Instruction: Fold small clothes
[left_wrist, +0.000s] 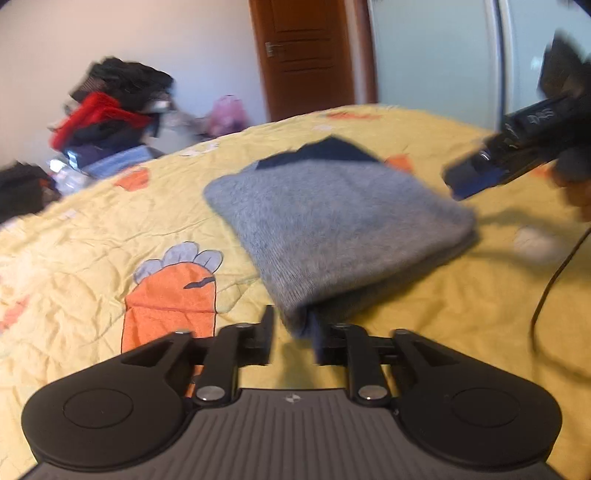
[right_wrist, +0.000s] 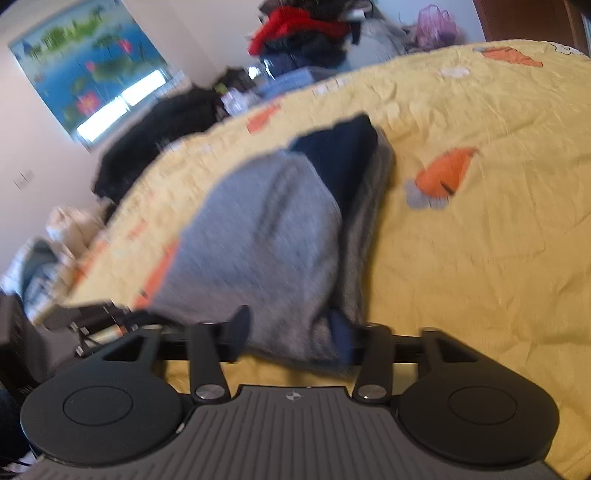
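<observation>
A folded grey knit garment (left_wrist: 332, 206) with a navy part (left_wrist: 332, 149) at its far end lies on the yellow carrot-print bed cover (left_wrist: 92, 240). My left gripper (left_wrist: 293, 338) is at the garment's near corner, open, with a narrow gap between its fingers; the corner hangs just ahead of that gap. In the right wrist view the same garment (right_wrist: 266, 229) fills the middle, and my right gripper (right_wrist: 290, 334) stands open and wide with the garment's near edge between its fingers. The right gripper (left_wrist: 476, 173) also shows blurred at the garment's far right side.
A heap of red, black and blue clothes (left_wrist: 110, 107) stands beyond the bed's far edge, near a brown door (left_wrist: 306, 55). A black cable (left_wrist: 554, 280) trails over the cover at right. Dark clothing (right_wrist: 155, 136) lies past the bed under a wall picture (right_wrist: 92, 66).
</observation>
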